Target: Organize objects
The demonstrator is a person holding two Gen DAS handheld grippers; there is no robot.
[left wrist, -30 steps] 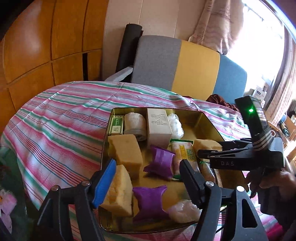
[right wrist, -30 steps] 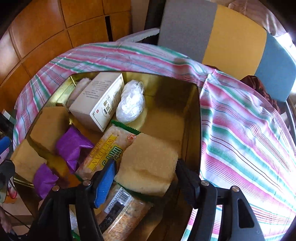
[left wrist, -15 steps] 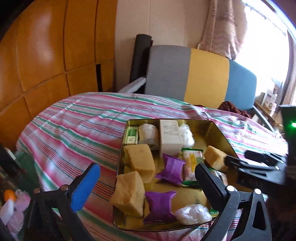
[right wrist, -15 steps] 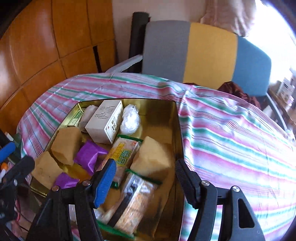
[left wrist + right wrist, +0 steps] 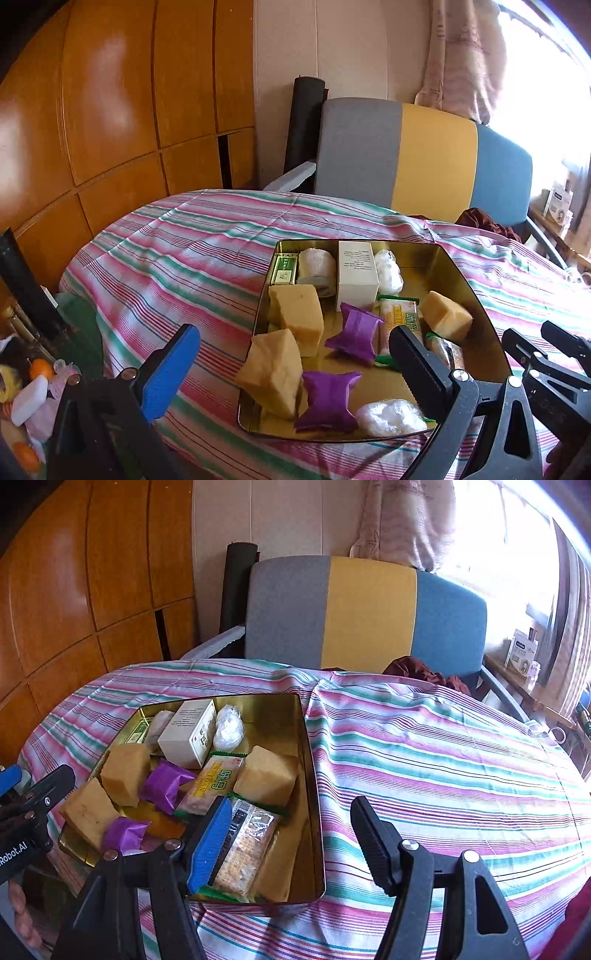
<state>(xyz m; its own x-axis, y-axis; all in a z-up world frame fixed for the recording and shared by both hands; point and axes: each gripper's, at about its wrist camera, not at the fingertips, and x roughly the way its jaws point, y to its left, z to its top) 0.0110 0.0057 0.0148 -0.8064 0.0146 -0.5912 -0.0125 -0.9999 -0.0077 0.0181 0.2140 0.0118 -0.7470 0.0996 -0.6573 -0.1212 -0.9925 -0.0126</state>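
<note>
With both the left tongs [image 5: 291,373] and the right tongs [image 5: 291,834] spread and empty, everything lies inside the gold tin [image 5: 476,295] on the striped bench [image 5: 424,757], so any further tidying should go gently.

A striped tablecloth [image 5: 424,760] covers the table, with a grey, yellow and blue chair [image 5: 365,613] behind it, before wooden wall panels [image 5: 110,110].
</note>
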